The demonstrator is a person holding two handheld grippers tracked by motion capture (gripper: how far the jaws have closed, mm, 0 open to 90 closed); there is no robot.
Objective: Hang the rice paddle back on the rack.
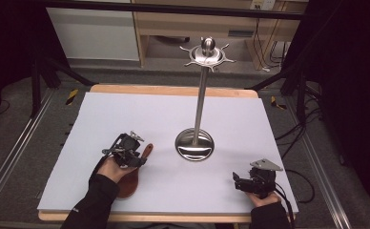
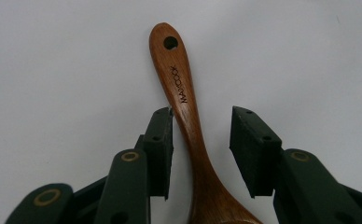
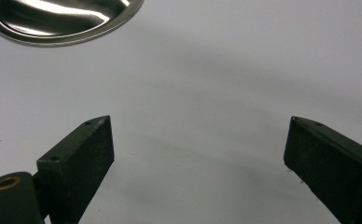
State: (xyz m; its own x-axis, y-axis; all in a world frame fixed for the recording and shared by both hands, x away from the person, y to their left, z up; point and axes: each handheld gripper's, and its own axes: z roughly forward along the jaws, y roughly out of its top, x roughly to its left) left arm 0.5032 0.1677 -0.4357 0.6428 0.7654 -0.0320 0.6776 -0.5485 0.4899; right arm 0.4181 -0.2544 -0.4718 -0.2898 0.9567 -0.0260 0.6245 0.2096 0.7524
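A brown wooden spoon (image 1: 131,181) lies on the white tabletop (image 1: 140,114) at the front left, its handle pointing toward the far side. In the left gripper view the spoon's handle (image 2: 184,93), with a hole at its end, runs up between the jaws. My left gripper (image 2: 201,120) straddles it: one pad is at the handle's edge, the other stands clear of it. In the high view the left gripper (image 1: 134,157) sits over the handle. My right gripper (image 1: 238,182) rests near the front right edge, open, and its gripper view shows nothing between the jaws of the right gripper (image 3: 198,135).
A tall steel utensil stand (image 1: 201,95) rises from a round base (image 1: 194,144) at the table's middle, with a hooked crown (image 1: 207,53) on top. The base's rim (image 3: 62,21) lies ahead of the right jaws. Cables and frame legs surround the table.
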